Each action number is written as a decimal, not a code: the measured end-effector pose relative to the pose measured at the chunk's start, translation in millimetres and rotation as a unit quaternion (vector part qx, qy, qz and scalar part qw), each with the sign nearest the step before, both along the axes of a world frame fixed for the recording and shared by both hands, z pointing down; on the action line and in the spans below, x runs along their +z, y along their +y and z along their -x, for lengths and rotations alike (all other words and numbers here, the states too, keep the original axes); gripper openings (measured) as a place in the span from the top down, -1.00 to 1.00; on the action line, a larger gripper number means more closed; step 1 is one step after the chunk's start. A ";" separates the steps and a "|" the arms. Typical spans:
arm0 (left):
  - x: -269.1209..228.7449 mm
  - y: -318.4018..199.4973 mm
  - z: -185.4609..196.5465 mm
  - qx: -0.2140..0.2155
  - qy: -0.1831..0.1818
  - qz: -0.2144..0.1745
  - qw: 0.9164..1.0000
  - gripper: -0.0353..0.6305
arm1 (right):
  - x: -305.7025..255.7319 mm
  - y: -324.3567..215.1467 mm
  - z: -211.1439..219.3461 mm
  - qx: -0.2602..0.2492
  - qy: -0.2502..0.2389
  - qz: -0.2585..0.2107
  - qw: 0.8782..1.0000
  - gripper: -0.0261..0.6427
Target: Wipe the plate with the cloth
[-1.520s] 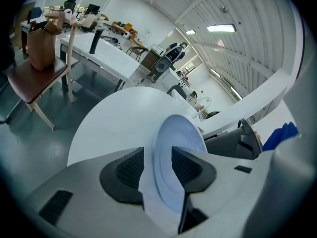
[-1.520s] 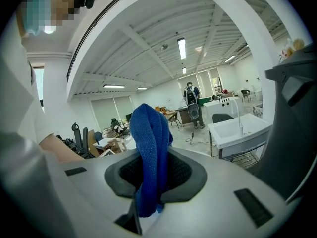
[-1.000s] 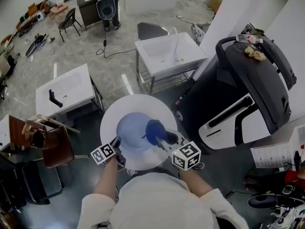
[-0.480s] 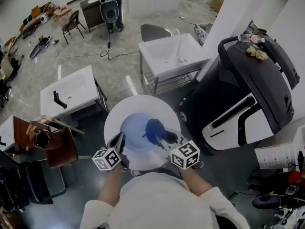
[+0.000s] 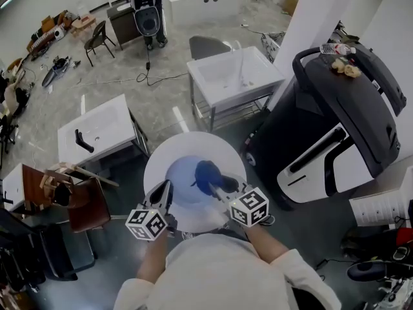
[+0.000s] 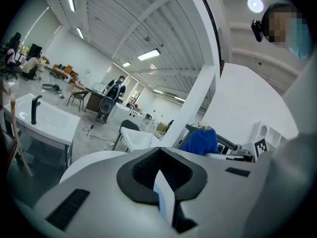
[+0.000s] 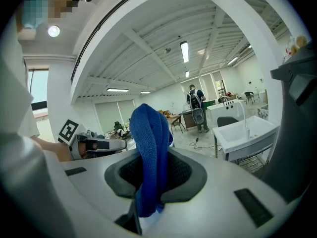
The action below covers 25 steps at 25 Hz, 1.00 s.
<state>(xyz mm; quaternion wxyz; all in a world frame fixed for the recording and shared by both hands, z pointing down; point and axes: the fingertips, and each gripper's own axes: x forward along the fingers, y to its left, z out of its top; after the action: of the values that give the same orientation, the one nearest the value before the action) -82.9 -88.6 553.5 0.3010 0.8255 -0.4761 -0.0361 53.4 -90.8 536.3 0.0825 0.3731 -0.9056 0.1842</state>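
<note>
Head view | left tongs [image 5: 164,190] clamp plate [image 5: 193,144] rim | right tongs [image 5: 218,185] pinch cloth [image 5: 206,172] | looks mid-wipe, next: probably scrub across centre

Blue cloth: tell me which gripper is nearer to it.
Right. The right gripper is shut on the blue cloth; the left gripper grips the rim of the plate, left of the cloth.

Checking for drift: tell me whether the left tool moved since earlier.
Yes. The left tool has shifted down the frame, away from the black-faucet sink.
</note>
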 end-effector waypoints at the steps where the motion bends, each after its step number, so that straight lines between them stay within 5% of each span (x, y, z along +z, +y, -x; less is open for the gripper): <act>1: -2.5 0.9 0.0 -0.001 0.001 -0.003 1.000 0.80 | 0.0 -0.6 -0.3 -0.001 0.000 0.000 1.000 0.64; 25: -41.4 25.4 -10.9 0.018 -0.044 -0.047 0.998 0.80 | -3.8 1.5 -6.5 -0.005 0.004 -0.005 1.000 0.64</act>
<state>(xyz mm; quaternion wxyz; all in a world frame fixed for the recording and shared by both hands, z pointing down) -72.0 -63.3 512.1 0.2415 0.8477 -0.4721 -0.0167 59.9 -89.3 532.5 0.0851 0.3699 -0.9079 0.1779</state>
